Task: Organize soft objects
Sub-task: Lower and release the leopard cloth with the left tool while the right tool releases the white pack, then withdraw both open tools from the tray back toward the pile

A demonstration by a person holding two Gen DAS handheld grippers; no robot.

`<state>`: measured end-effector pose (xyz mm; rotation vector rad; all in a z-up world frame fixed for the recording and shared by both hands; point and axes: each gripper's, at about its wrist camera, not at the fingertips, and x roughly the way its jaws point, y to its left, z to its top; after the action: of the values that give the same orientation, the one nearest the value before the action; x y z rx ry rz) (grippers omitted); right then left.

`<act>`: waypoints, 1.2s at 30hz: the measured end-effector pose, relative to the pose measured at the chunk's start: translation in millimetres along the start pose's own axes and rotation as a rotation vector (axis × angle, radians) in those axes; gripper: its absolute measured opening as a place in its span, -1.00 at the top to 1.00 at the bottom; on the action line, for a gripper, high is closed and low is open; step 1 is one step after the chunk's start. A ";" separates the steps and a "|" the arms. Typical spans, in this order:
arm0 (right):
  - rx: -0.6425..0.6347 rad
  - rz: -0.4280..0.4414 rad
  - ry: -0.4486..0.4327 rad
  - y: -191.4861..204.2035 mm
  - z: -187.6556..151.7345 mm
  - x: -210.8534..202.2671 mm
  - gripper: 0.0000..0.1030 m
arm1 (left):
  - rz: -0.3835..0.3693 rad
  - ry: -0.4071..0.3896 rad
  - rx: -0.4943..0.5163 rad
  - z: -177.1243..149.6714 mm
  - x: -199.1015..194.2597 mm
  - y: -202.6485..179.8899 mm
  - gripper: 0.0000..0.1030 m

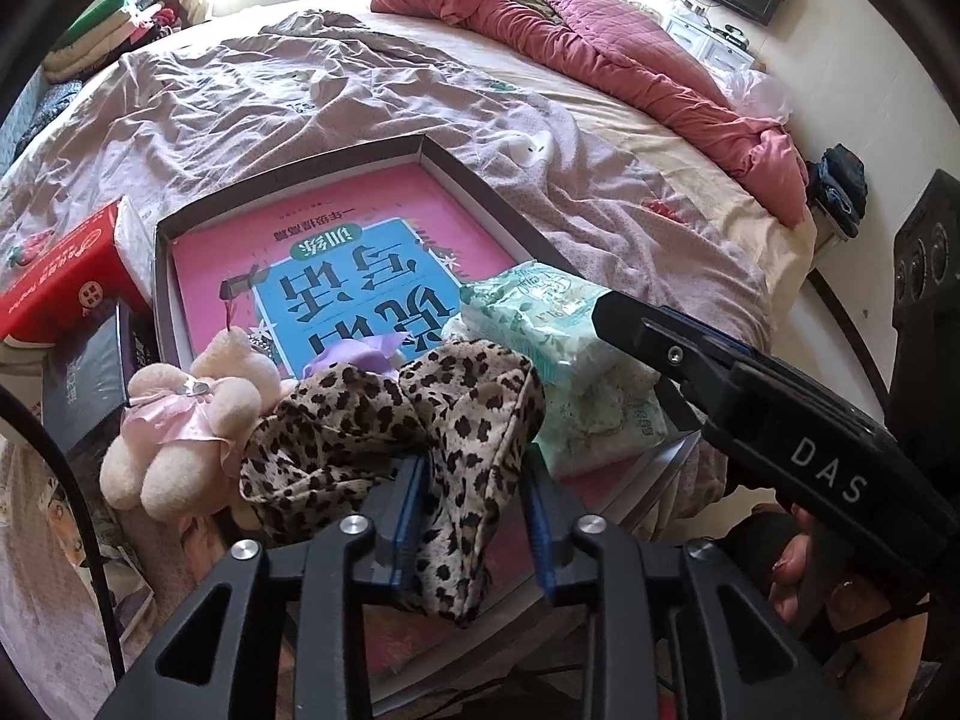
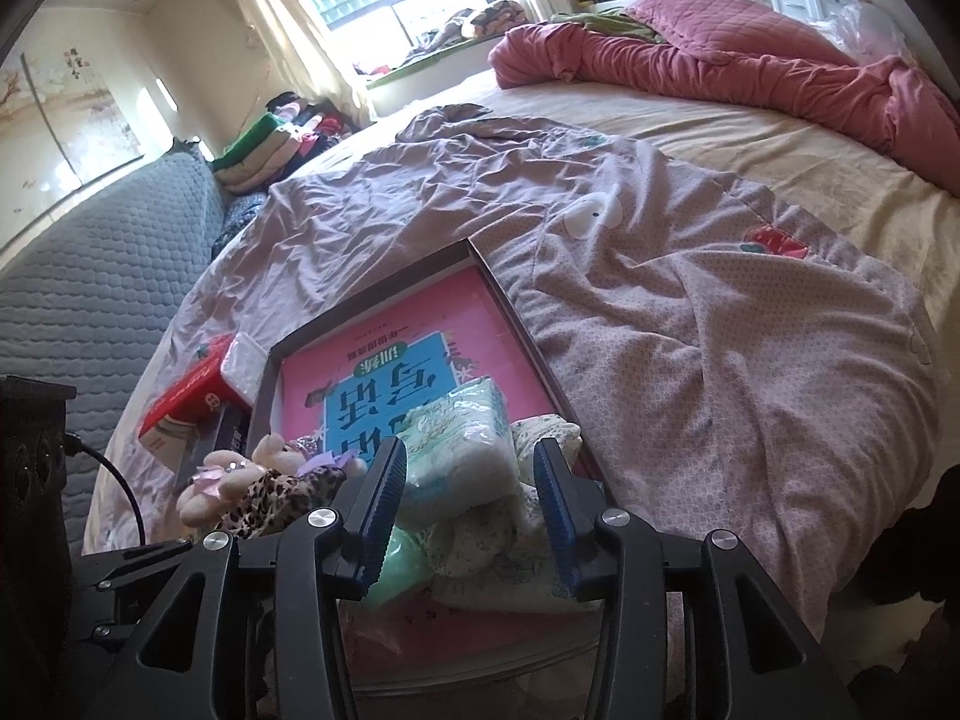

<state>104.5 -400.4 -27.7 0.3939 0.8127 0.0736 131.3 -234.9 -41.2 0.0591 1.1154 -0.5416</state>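
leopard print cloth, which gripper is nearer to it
Left. The left gripper straddles the leopard print cloth, which lies between its fingers. The right gripper sits off to the side, around the tissue pack.

You have the shallow dark-rimmed cardboard tray (image 1: 444,159) lying on the bed's near edge, over the wrinkled mauve sheet (image 1: 252,102). In it, along its near rim, the cream plush bear (image 1: 186,420) sits left, the leopard-print fabric bow (image 1: 396,420) middle, the pale green tissue pack (image 1: 570,360) right. The red tissue box (image 1: 66,276) lies outside the tray's left rim.
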 end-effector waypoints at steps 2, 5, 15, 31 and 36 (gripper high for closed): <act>-0.007 -0.006 -0.008 1.2 0.7 -2.8 -0.02 | 0.005 -0.009 0.001 -0.1 -2.3 -1.4 0.29; -0.008 -0.005 -0.014 1.1 1.3 -6.1 -0.07 | 0.008 -0.012 -0.002 0.4 -4.6 -2.3 0.19; -0.023 -0.027 -0.036 3.5 3.5 -14.8 -0.17 | 0.024 -0.051 0.001 2.1 -21.8 -5.5 0.04; -0.066 -0.108 -0.088 9.0 8.9 -36.4 -0.22 | 0.073 -0.110 0.010 6.2 -56.7 -9.6 -0.06; -0.082 -0.118 -0.106 14.1 12.2 -46.5 -0.22 | 0.088 -0.137 0.006 5.7 -70.1 -7.6 -0.14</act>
<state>82.5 -401.1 17.2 0.2696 0.7239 -0.0235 109.9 -216.3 23.7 0.0748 0.9731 -0.4633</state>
